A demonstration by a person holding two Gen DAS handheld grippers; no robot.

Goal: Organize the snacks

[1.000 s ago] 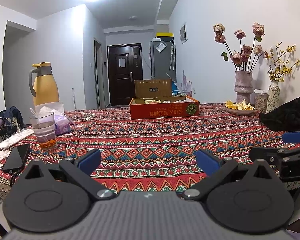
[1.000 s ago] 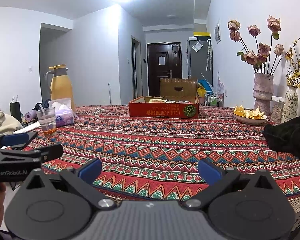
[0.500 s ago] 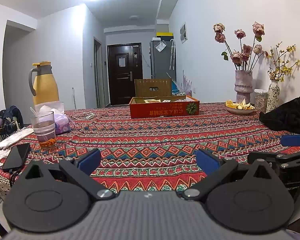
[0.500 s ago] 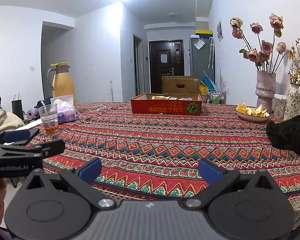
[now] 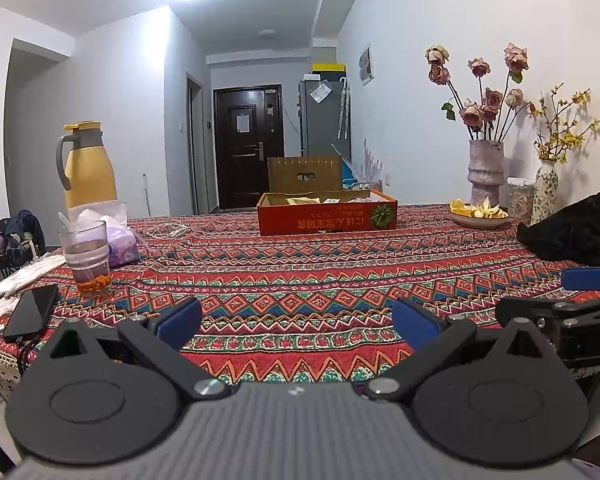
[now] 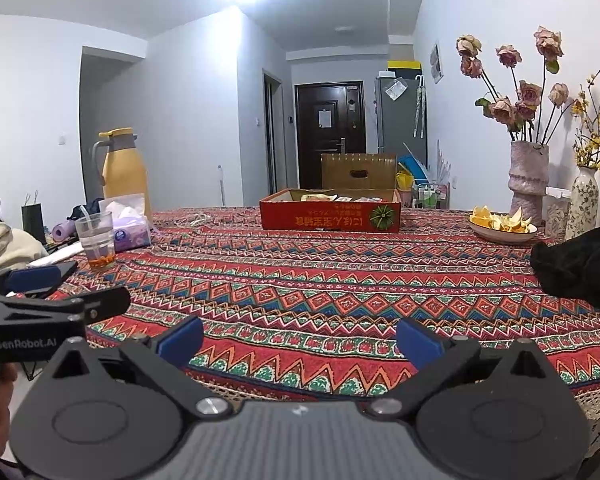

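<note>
A yellow thermos jug [image 5: 88, 164], a glass [image 5: 86, 256], a phone [image 5: 31, 312] and a vase of roses [image 5: 485, 172] are set on the patterned surface [image 5: 300, 280].

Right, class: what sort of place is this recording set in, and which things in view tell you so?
Most likely a lived-in home, at a dining table under a patterned cloth. Clues: the yellow thermos jug, vases of dried roses, and a front door down the hallway.

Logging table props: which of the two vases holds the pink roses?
The taller, ribbed pinkish vase, nearer the red cardboard box. The slimmer floral-patterned vase to its right holds yellow blossom sprigs instead.
</note>
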